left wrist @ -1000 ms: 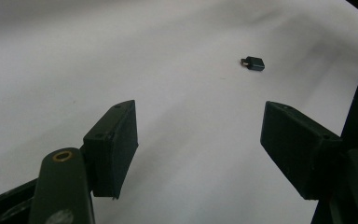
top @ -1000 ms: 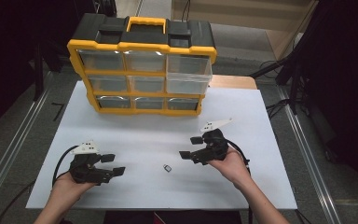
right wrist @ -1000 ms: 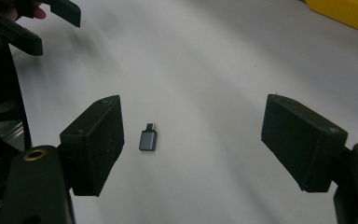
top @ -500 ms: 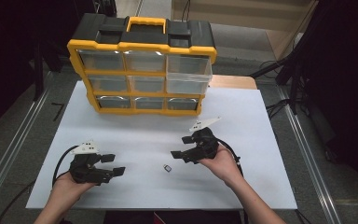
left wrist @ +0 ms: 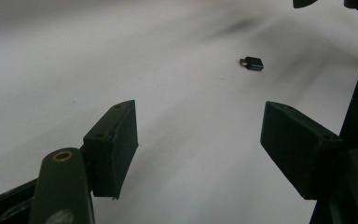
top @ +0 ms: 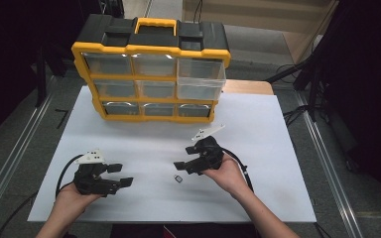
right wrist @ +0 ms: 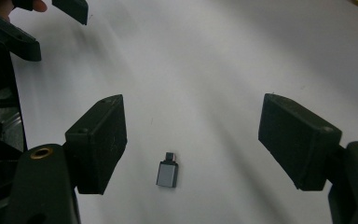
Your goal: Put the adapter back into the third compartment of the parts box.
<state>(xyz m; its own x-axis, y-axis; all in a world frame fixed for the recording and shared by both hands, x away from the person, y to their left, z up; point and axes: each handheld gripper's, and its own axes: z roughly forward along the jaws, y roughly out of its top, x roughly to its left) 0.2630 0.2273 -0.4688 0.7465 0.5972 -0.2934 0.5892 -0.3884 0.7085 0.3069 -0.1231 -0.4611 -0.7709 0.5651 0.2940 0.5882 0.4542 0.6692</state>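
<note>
On white worktop (top: pixel 278 148), small USB adapter (right wrist: pixel 167 173) framed by right claw (right wrist: pixel 191 140), spread, not yet grasped; left claw (left wrist: pixel 198 144) spread, empty.

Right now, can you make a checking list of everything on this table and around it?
Surface: white table, flat and bare in most places.
Job's things: small grey adapter lying flat; yellow drawer box at the far edge, one top drawer pulled out.
Clutter: nothing seen.
Grippers: left claw open, resting low on the table; right claw open, with the adapter lying between its jaws, untouched.
Cables: black cable loops from the left claw; another trails from the right.
Surroundings: metal rails along both sides, dark floor.
</note>
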